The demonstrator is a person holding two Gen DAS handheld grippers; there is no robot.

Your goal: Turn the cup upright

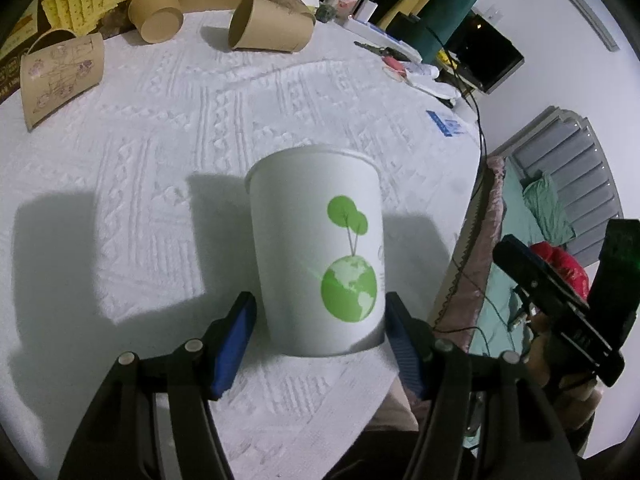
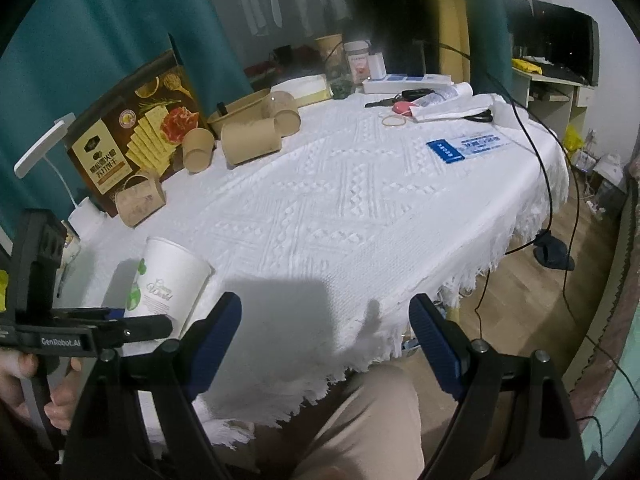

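A white paper cup [image 1: 316, 252] with a green globe and tree print stands upright on the white tablecloth [image 1: 160, 128], near the table's front edge. My left gripper [image 1: 320, 312] is open, one blue pad on each side of the cup's base; the right pad is at or very near the wall, the left pad a small gap away. The cup [image 2: 172, 284] also shows in the right wrist view at lower left, with the left gripper beside it. My right gripper [image 2: 324, 320] is open and empty, held over the table's front edge, to the right of the cup.
Several brown paper cups [image 1: 272, 24] lie on their sides at the back of the table, by a cracker box [image 2: 132, 132]. A blue card [image 2: 464, 146], keys, papers and a black cable [image 2: 536, 152] lie at the far right. The tablecloth fringe [image 2: 460, 280] hangs over the edge.
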